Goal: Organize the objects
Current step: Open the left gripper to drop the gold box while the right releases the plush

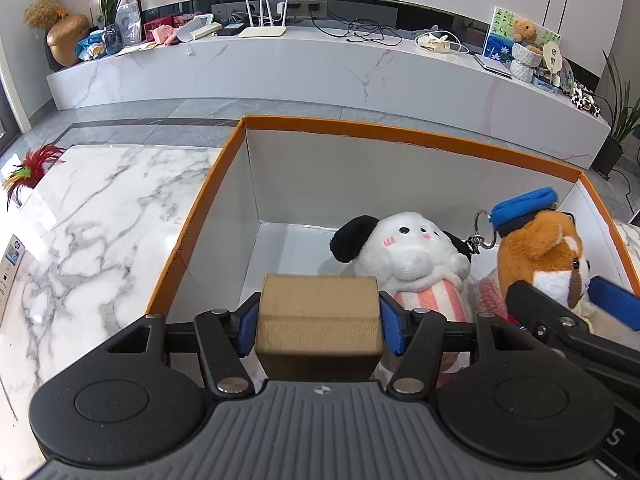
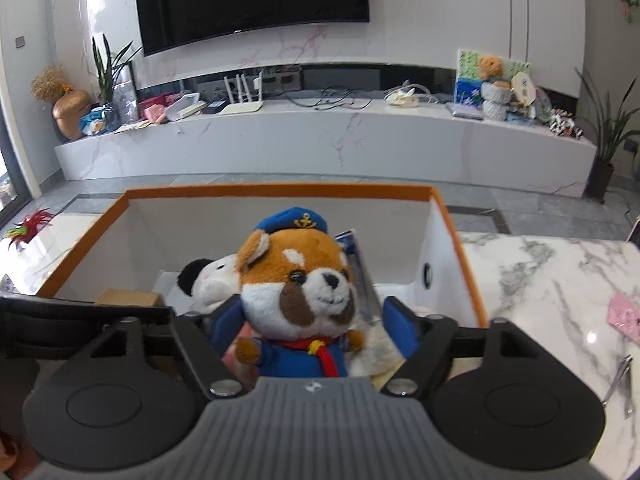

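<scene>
My left gripper is shut on a small brown cardboard box and holds it over the left part of an orange-rimmed white box. A white plush dog with black ears lies inside. My right gripper sits around a brown plush dog in a blue sailor hat, its blue pads beside the toy's body with small gaps. The toy is over the box's right part. The right gripper also shows in the left wrist view.
The box stands on a white marble table. A pink item and metal nail clippers lie on the table at the right. A red feather toy lies at the far left. A TV bench with clutter stands beyond.
</scene>
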### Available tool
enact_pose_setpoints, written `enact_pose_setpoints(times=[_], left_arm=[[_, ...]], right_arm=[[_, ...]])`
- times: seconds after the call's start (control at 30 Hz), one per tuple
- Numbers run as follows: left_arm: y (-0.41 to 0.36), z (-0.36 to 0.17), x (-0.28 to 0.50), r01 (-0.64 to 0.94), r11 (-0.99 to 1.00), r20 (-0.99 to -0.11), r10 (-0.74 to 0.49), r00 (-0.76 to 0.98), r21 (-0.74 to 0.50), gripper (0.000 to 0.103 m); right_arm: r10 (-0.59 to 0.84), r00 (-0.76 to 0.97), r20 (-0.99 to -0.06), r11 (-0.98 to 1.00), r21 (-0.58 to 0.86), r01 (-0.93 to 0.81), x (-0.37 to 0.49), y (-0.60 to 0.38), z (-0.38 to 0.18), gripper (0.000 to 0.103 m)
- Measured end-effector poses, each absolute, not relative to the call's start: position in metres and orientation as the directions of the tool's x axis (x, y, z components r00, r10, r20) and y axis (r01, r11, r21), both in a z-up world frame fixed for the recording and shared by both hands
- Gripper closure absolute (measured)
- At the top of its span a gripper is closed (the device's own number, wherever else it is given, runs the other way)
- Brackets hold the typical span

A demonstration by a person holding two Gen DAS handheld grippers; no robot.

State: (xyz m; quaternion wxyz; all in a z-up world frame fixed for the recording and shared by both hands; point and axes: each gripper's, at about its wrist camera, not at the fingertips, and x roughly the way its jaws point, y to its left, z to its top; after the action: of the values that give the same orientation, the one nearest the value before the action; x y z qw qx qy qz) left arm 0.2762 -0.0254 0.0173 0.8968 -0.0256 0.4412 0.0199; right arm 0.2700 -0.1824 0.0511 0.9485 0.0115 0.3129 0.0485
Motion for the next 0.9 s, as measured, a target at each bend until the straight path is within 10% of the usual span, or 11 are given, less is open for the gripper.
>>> enact_pose_setpoints(times=[0.9], left_arm=[[-0.024, 0.046, 0.262, -0.08, 0.996, -0.721, 0.021, 0.692, -0.048, 0.027]], right_arm=[[0.13, 0.829, -0.543, 0.991, 0.103, -0.088, 0.252, -0.195, 0.075, 0.011]])
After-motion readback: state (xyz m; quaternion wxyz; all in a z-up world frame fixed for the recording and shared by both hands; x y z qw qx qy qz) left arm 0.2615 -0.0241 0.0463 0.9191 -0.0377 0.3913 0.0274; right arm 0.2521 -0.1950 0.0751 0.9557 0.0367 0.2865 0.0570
